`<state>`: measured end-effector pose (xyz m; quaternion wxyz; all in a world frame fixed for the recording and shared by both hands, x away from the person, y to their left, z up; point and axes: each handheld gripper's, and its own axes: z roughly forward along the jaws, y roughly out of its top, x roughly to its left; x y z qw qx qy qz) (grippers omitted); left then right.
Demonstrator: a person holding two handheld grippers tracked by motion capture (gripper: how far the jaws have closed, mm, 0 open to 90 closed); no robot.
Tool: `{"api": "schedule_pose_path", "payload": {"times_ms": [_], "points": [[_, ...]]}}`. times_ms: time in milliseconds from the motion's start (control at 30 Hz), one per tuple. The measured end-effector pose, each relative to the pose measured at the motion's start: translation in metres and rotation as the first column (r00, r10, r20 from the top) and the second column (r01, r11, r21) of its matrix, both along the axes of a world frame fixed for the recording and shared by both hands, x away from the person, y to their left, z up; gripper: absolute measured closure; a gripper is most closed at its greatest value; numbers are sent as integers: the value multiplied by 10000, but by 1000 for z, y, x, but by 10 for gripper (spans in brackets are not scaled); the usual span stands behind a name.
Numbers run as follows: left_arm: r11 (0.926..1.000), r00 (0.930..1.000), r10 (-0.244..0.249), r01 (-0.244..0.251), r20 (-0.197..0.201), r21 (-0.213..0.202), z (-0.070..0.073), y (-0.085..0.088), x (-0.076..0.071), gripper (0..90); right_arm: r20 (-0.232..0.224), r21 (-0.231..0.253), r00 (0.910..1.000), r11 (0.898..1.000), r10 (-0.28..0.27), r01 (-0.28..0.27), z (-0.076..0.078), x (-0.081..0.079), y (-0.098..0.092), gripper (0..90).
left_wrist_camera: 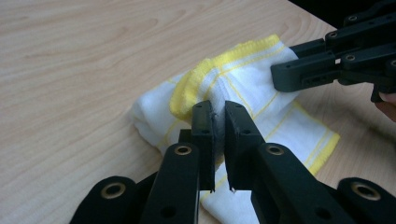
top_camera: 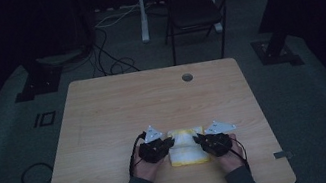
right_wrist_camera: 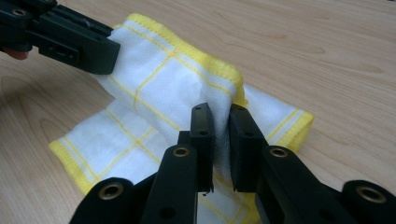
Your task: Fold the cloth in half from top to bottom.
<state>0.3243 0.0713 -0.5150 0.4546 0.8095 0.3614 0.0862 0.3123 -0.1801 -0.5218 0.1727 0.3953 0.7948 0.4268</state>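
At the near edge of the table (top_camera: 103, 112), the person's two forearms enter from below, each hand carrying one tool. The left tool (top_camera: 169, 143) and the right tool (top_camera: 198, 139) face each other across a folded white cloth (top_camera: 187, 146) with yellow stripes and a yellow hem.

In the left gripper view, the left tool (left_wrist_camera: 218, 119) has its jaws nearly together, clamped on a raised pinch of the cloth (left_wrist_camera: 243, 79); fabric fills the narrow gap between them. In the right gripper view, the right tool (right_wrist_camera: 218, 122) is likewise clamped on a pinch of the cloth (right_wrist_camera: 159, 88) at the opposite side, just below the yellow hem.

The cloth lies on the near half of the table, centred between the hands. Its upper layer is lifted at both pinch points, while the lower layers rest flat on the wood. Gripping at two opposed edges appears intended to keep the top layer taut and level, so that it can be drawn over or opened without bunching. This is most likely a folding or unfolding step in progress.

Farther off, the table carries a round cable hole (top_camera: 187, 77) near its far edge. Beyond it, a dark folding chair (top_camera: 194, 7) stands on the floor, with loose cables (top_camera: 109, 55) to its left.
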Motion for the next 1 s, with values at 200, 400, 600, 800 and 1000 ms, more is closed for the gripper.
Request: {"api": "schedule_pose_path", "payload": {"times_ms": [200,400,600,800,1000], "points": [[9995,9995,219,-215,211,-214,5,7,0,778,-94,21,9999,9999,-107,107,-3,-2,-2,817],[9967,9970,708,-695,309,-416,14,18,8,778,-119,48,9998,9999,-129,129,-5,-5,-2,815],[9947,9950,991,-986,141,-306,14,21,21,780,-216,85,9996,9998,-156,157,-6,-7,-2,810],[9952,9952,977,-977,-61,-19,7,12,32,781,-190,99,9998,9999,-118,120,-6,-10,-2,806],[9967,9968,768,-762,-209,265,0,4,35,781,-120,178,9999,9998,-79,82,-4,-13,-4,799]]}}
